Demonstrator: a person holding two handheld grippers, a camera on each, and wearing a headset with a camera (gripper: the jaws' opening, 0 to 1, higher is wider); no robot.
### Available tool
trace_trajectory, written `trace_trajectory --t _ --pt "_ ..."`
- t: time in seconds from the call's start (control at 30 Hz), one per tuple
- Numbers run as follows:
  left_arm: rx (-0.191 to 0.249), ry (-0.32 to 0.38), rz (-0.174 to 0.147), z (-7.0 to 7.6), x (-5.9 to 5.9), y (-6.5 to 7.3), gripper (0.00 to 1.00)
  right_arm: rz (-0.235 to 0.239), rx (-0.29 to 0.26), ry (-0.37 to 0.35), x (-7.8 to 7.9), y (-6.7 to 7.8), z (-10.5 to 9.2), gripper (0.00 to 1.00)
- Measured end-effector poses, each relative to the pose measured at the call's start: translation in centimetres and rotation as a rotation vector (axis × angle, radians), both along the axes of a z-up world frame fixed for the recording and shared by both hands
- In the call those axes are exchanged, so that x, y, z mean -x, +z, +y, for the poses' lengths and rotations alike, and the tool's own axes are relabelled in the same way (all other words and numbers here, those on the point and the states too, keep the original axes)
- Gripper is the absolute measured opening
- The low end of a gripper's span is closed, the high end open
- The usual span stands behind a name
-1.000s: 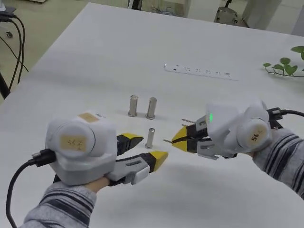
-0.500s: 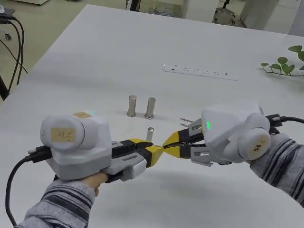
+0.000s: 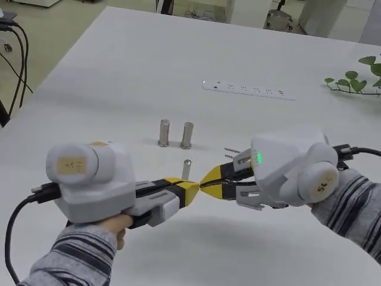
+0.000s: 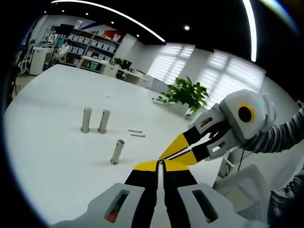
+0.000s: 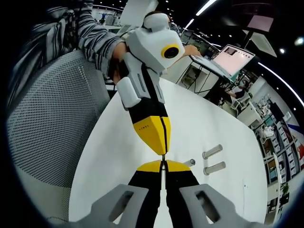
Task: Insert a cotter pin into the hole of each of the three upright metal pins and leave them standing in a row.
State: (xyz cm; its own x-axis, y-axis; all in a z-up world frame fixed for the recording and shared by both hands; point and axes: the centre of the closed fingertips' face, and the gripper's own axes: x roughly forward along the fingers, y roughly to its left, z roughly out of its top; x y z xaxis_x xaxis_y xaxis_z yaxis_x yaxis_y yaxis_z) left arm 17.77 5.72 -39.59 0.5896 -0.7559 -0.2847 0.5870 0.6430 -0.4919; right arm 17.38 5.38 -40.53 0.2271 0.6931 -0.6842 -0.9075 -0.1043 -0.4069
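Three metal pins [image 3: 187,135] upright; two loose cotter pins [image 3: 231,152] lie near. My left gripper [image 3: 191,187] and right gripper [image 3: 208,179], jaws closed, meet tip to tip, pinching one cotter pin [image 5: 164,158].

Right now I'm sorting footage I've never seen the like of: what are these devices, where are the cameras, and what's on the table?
No robot: a person holds two handheld tools, each ending in a yellow-tipped claw. One picture comes from a headset camera, the round ones from a camera on each tool. On the white table stand three metal pins, with spare cotter pins lying nearby. The left claw and right claw are shut, tip to tip, apparently pinching one thin cotter pin.
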Motion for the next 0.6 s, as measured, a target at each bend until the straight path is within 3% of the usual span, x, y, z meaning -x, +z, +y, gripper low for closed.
trace_trajectory --t 0.1,0.2,0.27,0.6 --pt "0.004 -0.002 -0.007 -0.03 -0.03 0.03 0.0 0.0 -0.003 -0.006 -0.04 0.06 -0.01 0.0" --pt "-0.011 -0.014 -0.035 -0.08 0.06 0.1 0.0 0.013 -0.009 -0.017 0.03 0.06 -0.01 0.0" --pt "-0.042 -0.027 -0.071 -0.22 0.12 0.17 0.0 0.015 -0.009 -0.019 0.0 0.05 -0.04 0.0" --pt "-0.073 -0.06 -0.116 -0.53 0.27 0.25 0.0 0.054 -0.004 -0.04 -0.01 -0.32 -0.54 0.0"
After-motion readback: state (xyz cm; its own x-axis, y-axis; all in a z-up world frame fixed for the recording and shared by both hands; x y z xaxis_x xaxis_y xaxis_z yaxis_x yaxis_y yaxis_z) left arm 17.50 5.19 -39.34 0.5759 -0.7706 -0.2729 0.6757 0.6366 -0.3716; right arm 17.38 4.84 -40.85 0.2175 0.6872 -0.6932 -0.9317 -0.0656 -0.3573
